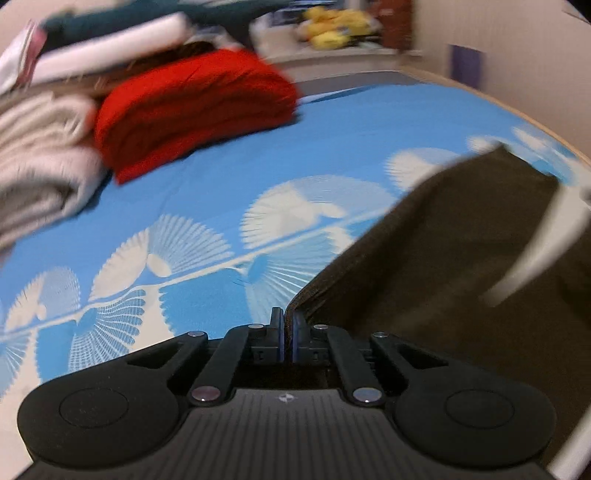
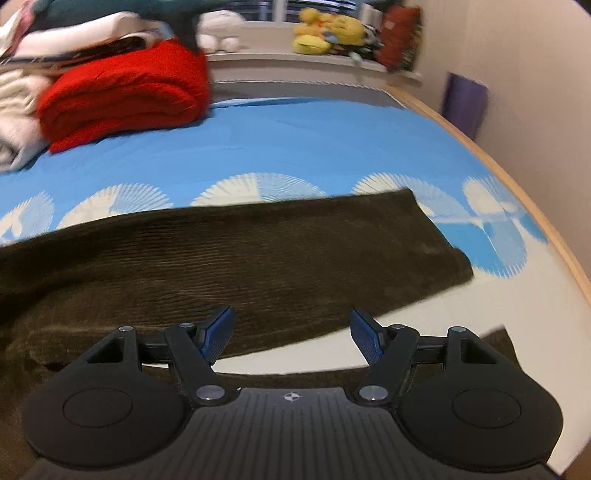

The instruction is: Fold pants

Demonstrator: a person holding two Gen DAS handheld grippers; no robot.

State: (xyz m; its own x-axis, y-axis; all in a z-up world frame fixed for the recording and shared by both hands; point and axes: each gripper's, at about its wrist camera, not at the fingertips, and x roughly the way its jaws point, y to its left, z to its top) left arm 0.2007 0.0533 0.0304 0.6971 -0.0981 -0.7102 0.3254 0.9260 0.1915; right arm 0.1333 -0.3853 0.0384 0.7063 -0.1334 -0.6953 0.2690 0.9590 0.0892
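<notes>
The dark brown corduroy pants (image 2: 258,251) lie across the blue bed sheet (image 2: 295,147), one leg stretching right to its hem. My right gripper (image 2: 291,321) hovers over the near edge of that leg, open, nothing between its blue pads (image 2: 218,328). In the left wrist view my left gripper (image 1: 288,325) is shut on an edge of the pants (image 1: 443,258), and the cloth rises from the jaws and drapes off to the right. A blurred pale strip (image 1: 535,251) crosses the cloth; I cannot tell what it is.
A folded red blanket (image 2: 125,99) and pale folded cloths (image 2: 14,110) are stacked at the far left of the bed. Yellow plush toys (image 2: 325,33) sit on a ledge behind. The wooden bed edge (image 2: 517,192) curves along the right, with a purple object (image 2: 465,103) by the wall.
</notes>
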